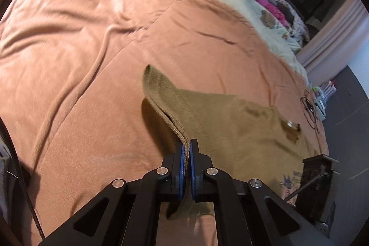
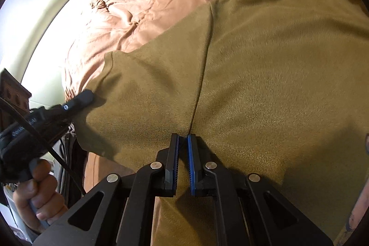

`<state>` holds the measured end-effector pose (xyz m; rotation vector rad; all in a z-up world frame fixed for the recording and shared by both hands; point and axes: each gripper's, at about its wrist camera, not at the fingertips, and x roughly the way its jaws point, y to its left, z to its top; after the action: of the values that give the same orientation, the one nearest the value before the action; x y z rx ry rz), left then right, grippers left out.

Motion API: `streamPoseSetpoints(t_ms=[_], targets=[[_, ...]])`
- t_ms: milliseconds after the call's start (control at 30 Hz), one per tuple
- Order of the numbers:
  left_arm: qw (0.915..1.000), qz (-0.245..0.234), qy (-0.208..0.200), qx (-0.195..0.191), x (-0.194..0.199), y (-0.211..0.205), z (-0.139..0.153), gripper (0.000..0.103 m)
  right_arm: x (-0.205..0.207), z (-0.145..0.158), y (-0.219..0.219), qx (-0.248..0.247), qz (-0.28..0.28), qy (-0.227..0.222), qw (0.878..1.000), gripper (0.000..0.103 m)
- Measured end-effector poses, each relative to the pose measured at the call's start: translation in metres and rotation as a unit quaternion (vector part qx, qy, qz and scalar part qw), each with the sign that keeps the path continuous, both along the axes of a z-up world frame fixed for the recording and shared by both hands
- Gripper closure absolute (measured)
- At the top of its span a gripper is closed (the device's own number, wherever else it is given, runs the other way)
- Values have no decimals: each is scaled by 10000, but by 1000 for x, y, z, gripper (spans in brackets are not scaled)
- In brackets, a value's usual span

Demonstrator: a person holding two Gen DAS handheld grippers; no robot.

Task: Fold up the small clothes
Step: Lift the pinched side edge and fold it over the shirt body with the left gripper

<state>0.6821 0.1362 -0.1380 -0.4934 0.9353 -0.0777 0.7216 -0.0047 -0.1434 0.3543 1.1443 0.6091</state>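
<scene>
olive-brown shirt, soft, creased, lying on blanket

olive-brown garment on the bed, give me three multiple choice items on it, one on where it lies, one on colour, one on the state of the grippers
1. Where does the olive-brown garment lie?
A. on a pink blanket
B. on a wooden floor
C. in a basket

2. What colour are the pads inside the gripper fingers?
A. red
B. blue
C. white

3. How does the left gripper stand?
A. wide open above the cloth
B. shut on an edge of the garment
C. shut on a cable

Key:
1 A, the pink blanket spreads under and around the garment in both wrist views.
2 B, blue pads line the black fingers.
3 B, layered cloth edges run straight into the closed jaws; the right gripper is likewise pinched on a fold of the garment.
</scene>
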Motion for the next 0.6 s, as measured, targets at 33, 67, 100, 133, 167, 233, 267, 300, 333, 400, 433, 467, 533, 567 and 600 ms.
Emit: streamPoseSetpoints(t_ms=[33,67,100,133,167,233,267,300,333,400,433,467,533,567,600], targets=[[10000,-38,-38,4,0,-3,5,99,-1,4,-8,136,-82,2,9999,98],[9999,-79,-76,6,-1,-9,9,99,-8,8,-14,213,-119,-18,9997,98],[9999,-128,-115,11,-1,-13,14,99,-12,12,-23,241,-184,-60,9995,97],[9998,-161,-141,31,0,-17,17,99,-15,15,-29,175,-210,-95,9996,90],[9996,-223,-179,69,0,-23,21,99,-19,17,-34,114,-221,-149,9996,72],[9988,-380,-267,181,1,-37,28,99,-29,24,-49,135,-331,-343,9988,43],[9983,-450,-302,231,1,-44,31,99,-34,27,-56,161,-385,-428,9982,41],[9979,-516,-319,239,2,-50,33,99,-41,31,-66,166,-462,-466,9977,41],[9974,-605,-322,207,3,-58,34,99,-45,32,-75,179,-525,-469,9974,41],[9965,-736,-326,220,4,-71,35,99,-51,35,-86,190,-641,-507,9965,41],[9957,-829,-337,235,5,-79,36,99,-55,37,-95,139,-739,-523,9958,41],[9946,-954,-343,232,5,-89,36,99,-58,38,-103,85,-799,-542,9953,41],[9919,-1211,-333,196,6,-110,34,99,-65,42,-109,65,-872,-574,9945,41],[9907,-1310,-326,166,5,-118,33,99,-67,43,-113,71,-907,-567,9942,41],[9888,-1458,-305,100,3,-130,30,99,-71,43,-117,67,-944,-553,9940,41]])
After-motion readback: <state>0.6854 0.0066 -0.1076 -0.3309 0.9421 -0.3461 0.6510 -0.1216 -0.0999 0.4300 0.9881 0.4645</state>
